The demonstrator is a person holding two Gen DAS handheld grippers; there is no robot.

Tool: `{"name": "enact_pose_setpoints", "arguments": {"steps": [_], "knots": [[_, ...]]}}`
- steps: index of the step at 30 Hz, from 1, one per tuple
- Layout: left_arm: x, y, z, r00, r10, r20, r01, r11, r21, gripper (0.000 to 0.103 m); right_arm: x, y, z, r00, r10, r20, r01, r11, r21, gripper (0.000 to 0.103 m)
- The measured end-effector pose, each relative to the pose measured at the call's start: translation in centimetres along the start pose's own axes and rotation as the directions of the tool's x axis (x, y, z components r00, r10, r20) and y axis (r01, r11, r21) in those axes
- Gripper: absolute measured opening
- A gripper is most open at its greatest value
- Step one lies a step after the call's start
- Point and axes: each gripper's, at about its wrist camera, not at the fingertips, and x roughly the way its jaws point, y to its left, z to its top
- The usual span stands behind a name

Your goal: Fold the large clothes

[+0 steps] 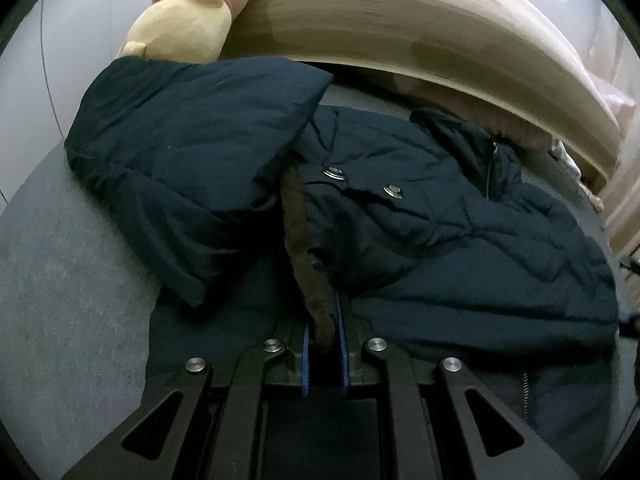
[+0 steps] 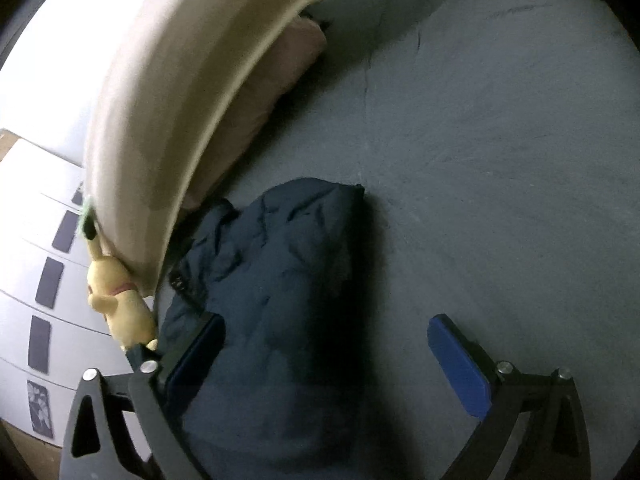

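Two tongs at work: left tongs (image 1: 322, 336) pinch the brown-lined edge of the navy coat (image 1: 440, 240) lying on the grey bed (image 1: 60, 280); right tongs (image 2: 324, 356) hover wide. Judged mid-fold; next, carry this edge toward 12 o'clock.

Grey bed sheet (image 2: 500, 152), lightly creased. Curved beige headboard (image 1: 420, 12) along its edge; yellow plush toy (image 1: 192, 12) leans against it. White drawer fronts (image 2: 52, 280) beyond, brightly lit.

Quilted matt coat (image 1: 440, 232), plush toy (image 1: 192, 12)
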Motion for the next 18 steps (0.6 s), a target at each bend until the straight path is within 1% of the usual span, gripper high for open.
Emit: {"name": "enact_pose_setpoints", "arguments": {"steps": [2,3,4,5,6,8,9,10,11,12,14,15,16,17,18], "knots": [[0.0,0.2,-0.2,1.000,-0.007,0.006,0.007,1.000,-0.003,0.013,1.8,0.4,0.7,0.999,-0.016,-0.037,0.016,1.000,-0.012,0.072],[0.1,0.4,-0.4,1.000,-0.019,0.009,0.019,1.000,-0.011,0.013,2.3,0.8,1.0,0.999,-0.025,-0.044,0.024,0.999,-0.027,0.031],[0.2,0.5,-0.5,1.000,-0.024,0.011,0.024,1.000,-0.013,0.013,2.6,1.3,1.2,0.998,-0.033,-0.047,0.031,0.999,-0.043,0.026],[0.2,0.6,-0.5,0.999,-0.030,0.013,0.031,0.999,-0.016,0.013,2.5,1.9,1.4,0.998,-0.054,-0.031,0.052,0.996,-0.067,0.023],[0.3,0.7,-0.6,0.999,-0.037,0.016,0.038,0.999,-0.020,0.013,1.6,3.4,1.1,0.996,-0.081,0.025,0.084,0.986,-0.141,0.019],[0.3,0.8,-0.7,0.999,-0.043,0.025,0.044,0.999,-0.017,0.014,1.0,4.7,0.7,0.989,-0.110,0.100,0.130,0.967,-0.220,0.018],[0.3,0.7,-0.7,0.999,-0.045,0.027,0.046,0.999,-0.012,0.014,2.0,4.2,0.5,0.976,-0.195,0.099,0.214,0.947,-0.241,0.018],[0.3,0.6,-0.8,0.999,-0.043,0.028,0.043,0.999,-0.006,0.015,3.3,3.2,0.5,0.971,-0.231,0.062,0.239,0.944,-0.227,0.020],[0.2,0.6,-0.8,0.999,-0.038,0.029,0.038,0.999,-0.003,0.014,3.7,2.6,0.5,0.972,-0.229,0.056,0.236,0.947,-0.217,0.021],[0.3,0.5,-0.8,0.999,-0.034,0.028,0.034,0.999,0.000,0.014,3.3,2.6,0.4,0.974,-0.213,0.077,0.225,0.951,-0.213,0.028],[0.2,0.6,-0.7,0.999,-0.033,0.028,0.033,0.999,0.001,0.014,2.0,2.1,0.5,0.982,-0.166,0.089,0.180,0.969,-0.170,0.038],[0.2,0.6,-0.7,0.999,-0.034,0.029,0.034,0.999,-0.001,0.014,0.9,1.6,0.4,0.984,-0.147,0.100,0.160,0.977,-0.141,0.067],[0.3,0.6,-0.6,0.999,-0.034,0.029,0.034,0.999,-0.001,0.014,-0.4,1.1,0.3,0.984,-0.135,0.117,0.149,0.982,-0.115,0.080],[0.5,0.4,-0.5,0.999,-0.033,0.029,0.033,0.999,-0.001,0.015,-1.3,0.9,0.1,0.984,-0.126,0.129,0.140,0.985,-0.105,0.080],[0.5,0.5,-0.6,0.999,-0.031,0.030,0.031,1.000,0.001,0.015,-2.5,0.7,-0.5,0.988,-0.096,0.118,0.109,0.988,-0.112,0.080]]}}
